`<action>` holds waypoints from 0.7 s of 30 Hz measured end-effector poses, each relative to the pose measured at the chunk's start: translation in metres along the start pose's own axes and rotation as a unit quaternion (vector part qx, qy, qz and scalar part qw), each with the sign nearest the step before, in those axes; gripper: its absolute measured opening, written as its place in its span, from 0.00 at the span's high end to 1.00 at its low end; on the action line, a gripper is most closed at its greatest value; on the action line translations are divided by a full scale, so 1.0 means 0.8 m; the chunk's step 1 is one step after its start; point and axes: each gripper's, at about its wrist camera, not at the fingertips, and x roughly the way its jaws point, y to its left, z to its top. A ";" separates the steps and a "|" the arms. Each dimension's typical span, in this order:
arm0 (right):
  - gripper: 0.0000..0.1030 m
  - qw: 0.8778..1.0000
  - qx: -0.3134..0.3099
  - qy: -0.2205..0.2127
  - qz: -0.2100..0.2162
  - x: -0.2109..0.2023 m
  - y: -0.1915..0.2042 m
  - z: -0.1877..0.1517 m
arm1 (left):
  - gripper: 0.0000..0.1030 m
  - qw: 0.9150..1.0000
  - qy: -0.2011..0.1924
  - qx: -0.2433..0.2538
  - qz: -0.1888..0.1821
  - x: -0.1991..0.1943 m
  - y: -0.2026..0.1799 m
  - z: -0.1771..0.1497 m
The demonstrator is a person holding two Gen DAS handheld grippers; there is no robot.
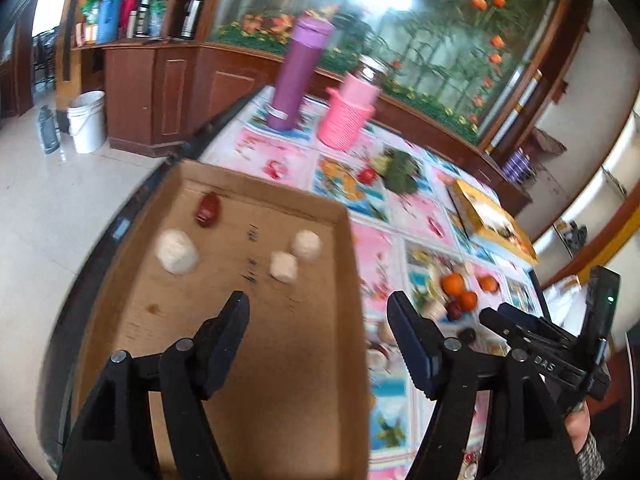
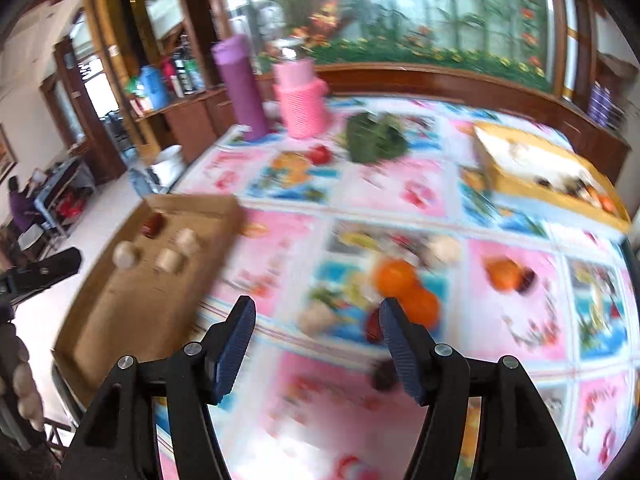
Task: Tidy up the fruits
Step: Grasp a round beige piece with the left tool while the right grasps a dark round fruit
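A brown cardboard tray [image 1: 340,264] sits at the table's left edge; it also shows in the right wrist view [image 2: 100,320]. In it lie a dark red fruit [image 1: 208,210] and three pale round pieces [image 1: 176,251]. My left gripper [image 1: 318,312] is open and empty above the tray's near end. Oranges [image 1: 454,283] and small dark fruits [image 1: 454,309] lie on the patterned cloth to its right. My right gripper [image 2: 316,316] is open and empty above the cloth, just short of two oranges [image 2: 396,276]; a third orange [image 2: 505,274] lies farther right. The right gripper shows in the left wrist view [image 1: 492,318].
A purple flask [image 1: 298,72] and a pink basket [image 1: 346,118] stand at the far end. Green leafy produce [image 2: 374,136] and a red fruit [image 2: 320,155] lie mid-table. A yellow box [image 2: 552,176] with items sits at the right. The table's left edge drops to the floor.
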 end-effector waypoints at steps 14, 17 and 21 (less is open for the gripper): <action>0.49 0.999 0.001 0.040 -0.020 0.047 -0.044 -0.049 | 0.32 0.988 0.092 0.124 -0.007 0.098 -0.126 -0.048; 0.55 0.999 -0.022 0.034 -0.036 0.051 -0.037 -0.050 | 0.32 0.984 0.105 0.141 0.007 0.120 -0.134 -0.049; 0.65 0.997 -0.039 0.034 -0.049 0.051 -0.036 -0.050 | 0.32 0.982 0.118 0.147 0.025 0.146 -0.137 -0.047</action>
